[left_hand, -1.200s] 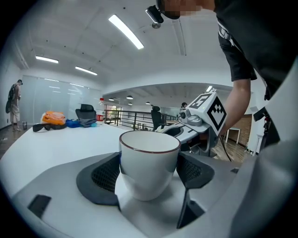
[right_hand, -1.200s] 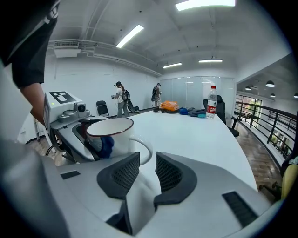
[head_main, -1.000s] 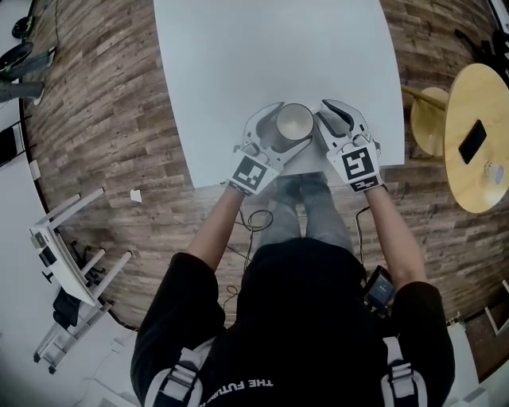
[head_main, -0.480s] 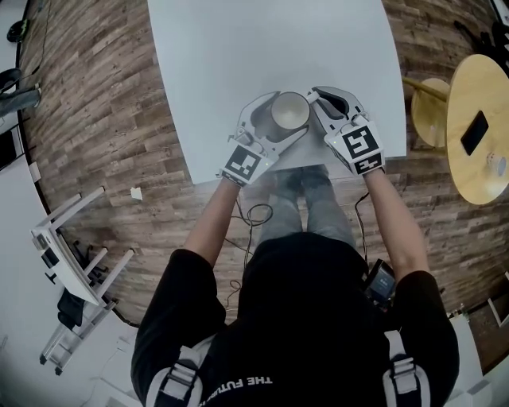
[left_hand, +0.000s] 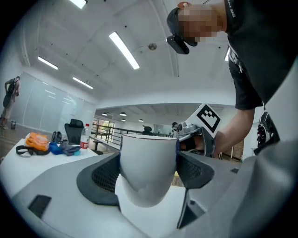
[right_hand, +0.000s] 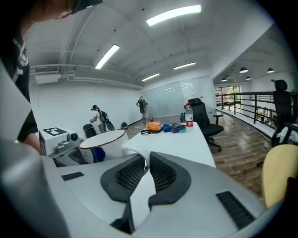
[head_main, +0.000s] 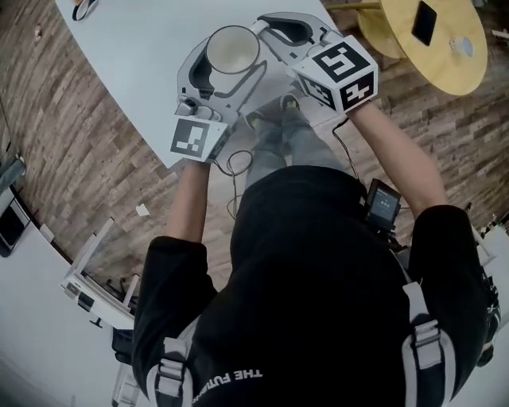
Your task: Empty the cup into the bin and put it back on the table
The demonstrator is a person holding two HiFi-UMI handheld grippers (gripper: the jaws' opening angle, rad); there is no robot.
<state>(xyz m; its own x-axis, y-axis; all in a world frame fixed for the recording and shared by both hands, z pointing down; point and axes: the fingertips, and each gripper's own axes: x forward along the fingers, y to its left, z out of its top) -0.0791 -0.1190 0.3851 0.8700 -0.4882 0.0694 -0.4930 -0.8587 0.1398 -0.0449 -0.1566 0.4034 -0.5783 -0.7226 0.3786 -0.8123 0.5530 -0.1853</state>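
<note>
- Cup (head_main: 232, 49), white with a dark rim, stands upright and mouth up at 12 o'clock ahead of the person. It is over the near corner of the white surface (head_main: 135, 48).
- Left tool (left_hand: 148, 160) pinches the cup's body. One dark pad is at its 9 o'clock and the other at its 3 o'clock, and both press on the wall.
- Right tool (right_hand: 147, 161) has just been closing its jaws. The cup's handle (right_hand: 134, 149) sits between them, nipped by both pads.
- In the head view that handle juts out at about the cup's 2 o'clock, and the right tool reaches in from there.
- In the right gripper view, an orange bag (right_hand: 152, 125) and a bottle (right_hand: 189, 116) rest far along the white surface at 12 o'clock, well apart from the cup.
- In the head view, a round wooden surface (head_main: 445, 60) at 1 o'clock carries a dark phone (head_main: 424, 22).
</note>
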